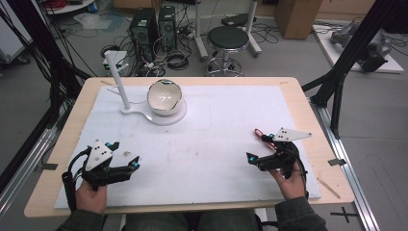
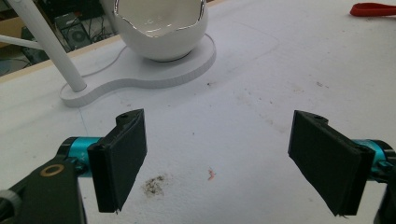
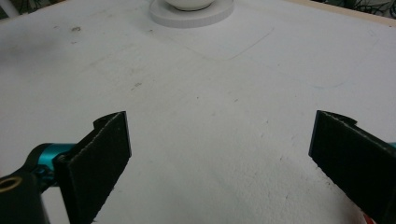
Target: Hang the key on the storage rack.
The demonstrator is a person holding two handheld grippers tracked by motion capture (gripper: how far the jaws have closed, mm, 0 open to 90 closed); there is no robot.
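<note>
Bowl point(image 1: 164, 97) sits on its white stand — both grippers, left point(image 2: 217, 163) and right point(image 3: 219, 163), gape empty.

High view: dim, flat overhead light, low res and soft all over. White mat point(image 1: 207, 139) is the brightest area, no clipping. Floor at 12 o'clock murky. Soft shadows under both hands.

Left gripper view: even light, mat sharp mid-frame, jaws at 7 and 4 o'clock slightly soft. Bowl point(image 2: 161, 28) rim shows specular glare at 12 o'clock.

Right gripper view: brighter at 12 o'clock, broad grey shadow at 6 o'clock between the jaws. Jaws blurred, near-black, no detail.
</note>
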